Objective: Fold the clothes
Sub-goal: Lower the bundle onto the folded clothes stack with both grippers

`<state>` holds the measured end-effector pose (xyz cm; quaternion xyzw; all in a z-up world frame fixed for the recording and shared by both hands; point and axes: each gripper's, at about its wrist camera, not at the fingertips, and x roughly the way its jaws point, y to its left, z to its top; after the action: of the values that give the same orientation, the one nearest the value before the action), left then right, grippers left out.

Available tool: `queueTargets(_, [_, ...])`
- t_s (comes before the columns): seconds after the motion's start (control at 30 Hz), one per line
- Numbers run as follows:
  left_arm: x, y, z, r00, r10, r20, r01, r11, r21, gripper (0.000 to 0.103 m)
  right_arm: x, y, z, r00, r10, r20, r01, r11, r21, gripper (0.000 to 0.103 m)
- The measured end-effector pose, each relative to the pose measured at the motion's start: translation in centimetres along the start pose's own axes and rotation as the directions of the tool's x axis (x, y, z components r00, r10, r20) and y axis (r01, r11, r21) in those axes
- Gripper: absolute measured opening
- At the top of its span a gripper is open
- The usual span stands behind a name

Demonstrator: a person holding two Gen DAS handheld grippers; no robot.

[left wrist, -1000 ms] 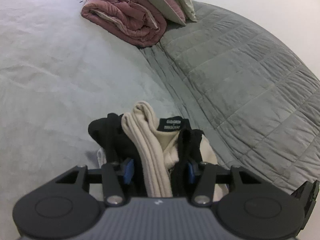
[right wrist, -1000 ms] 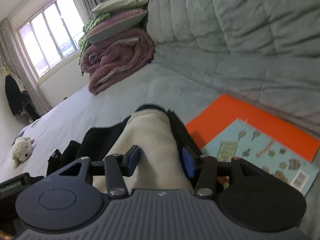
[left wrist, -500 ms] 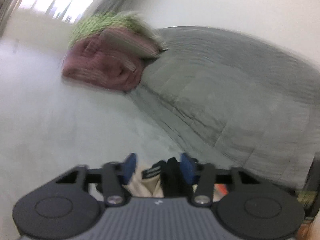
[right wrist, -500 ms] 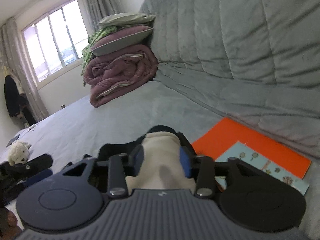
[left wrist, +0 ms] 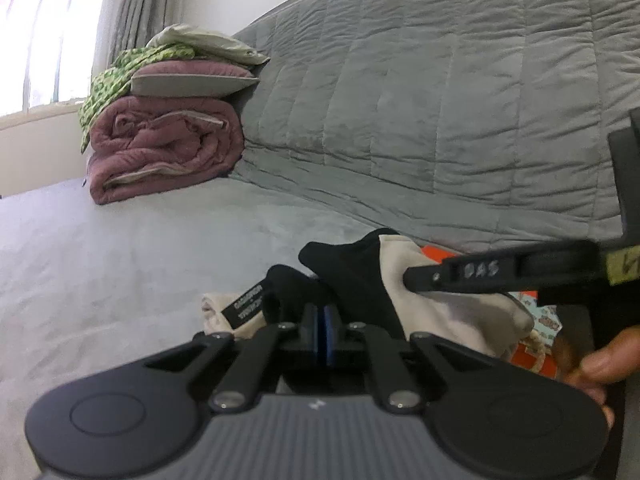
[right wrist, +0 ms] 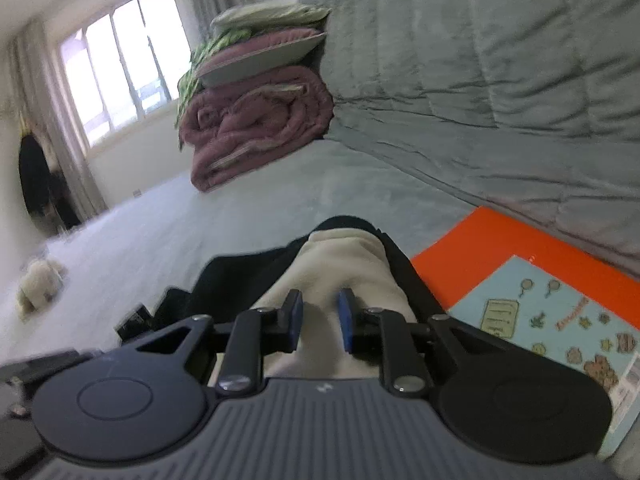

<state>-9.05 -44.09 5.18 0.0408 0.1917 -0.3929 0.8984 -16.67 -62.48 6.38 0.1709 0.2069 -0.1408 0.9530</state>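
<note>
Between closing right tool (right wrist: 320, 316) pads, soft cream-and-black garment (right wrist: 344, 256) bunches.

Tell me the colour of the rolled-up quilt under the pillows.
Dusty mauve-pink rolled-up quilt, clearest in the left wrist view.

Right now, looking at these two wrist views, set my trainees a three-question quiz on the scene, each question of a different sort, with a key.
1. True or false: the left gripper stands wide open.
2. Which colour is the folder lying beside the black and cream garment? A orange, B green, C white.
3. Fill in: the pillows rest on a rolled ____ quilt.

Key: 1 false, its pads are together, on black cloth as far as the view shows. 2 A. 3 maroon.
</note>
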Motion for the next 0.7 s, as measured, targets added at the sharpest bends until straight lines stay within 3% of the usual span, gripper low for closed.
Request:
queueTargets(0.13, [0.2, 1.0, -1.1, 1.0, -0.023, 0.005, 0.024, 0.994, -0.108, 0.006, 0.3, 0.2, -0.6, 1.0, -0.002, -0.001, 0.002, 1.0, -0.027, 0.02])
queueTargets(0.27, [0.2, -0.9, -1.7, 0.999, 0.031, 0.018, -0.032, 0.999, 0.016, 0.005, 0.7, -0.6, -1.1, 1.0, 0.007, 0.0, -0.007, 1.0, -0.003, 0.019])
queueTargets(0.5, [0.4, -1.0, -1.4, 0.998, 0.056, 0.004, -0.056, 0.998, 0.009, 0.005, -0.3, 0.3, -0.9, 0.999, 0.004, 0.033, -0.003, 1.0, -0.019, 0.02])
queueTargets(0.63, [0.4, -0.8, -1.3, 0.998, 0.066, -0.007, -0.066, 0.998, -0.013, 0.005, -2.1, -0.1, 0.2, 0.998, 0.043, 0.056, -0.045, 0.998, 0.04, 0.031])
queueTargets(0.7, [0.6, -0.9, -1.2, 0.997, 0.074, -0.014, -0.074, 0.997, -0.016, 0.005, -3.1, 0.0, 0.6, 0.997, 0.047, 0.063, -0.051, 0.998, 0.047, 0.031])
